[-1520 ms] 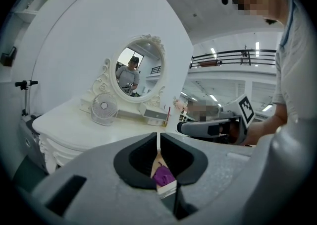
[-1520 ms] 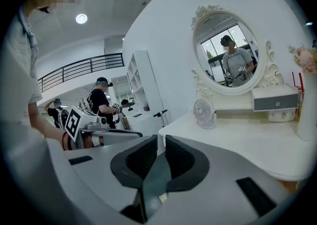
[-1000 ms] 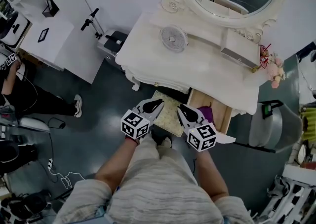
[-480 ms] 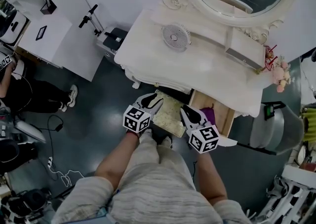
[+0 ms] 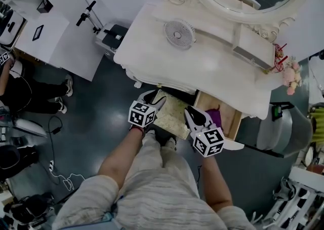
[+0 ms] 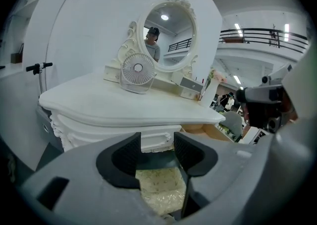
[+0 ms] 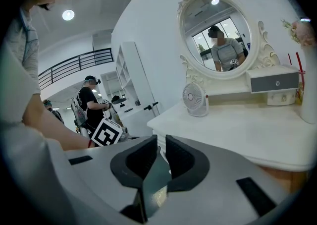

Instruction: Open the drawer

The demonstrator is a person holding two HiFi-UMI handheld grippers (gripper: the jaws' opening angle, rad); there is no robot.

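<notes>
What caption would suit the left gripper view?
The left gripper, its empty jaws just opened, faces a white dressing table bearing a small fan and oval mirror.

My left gripper point(image 5: 152, 98) and right gripper point(image 5: 193, 115) are pale grey shells with black ribbed pads point(image 6: 126, 157) and black-and-white marker cubes point(image 5: 142, 114); my short-sleeved top point(image 5: 162, 188) is heathered grey.
</notes>
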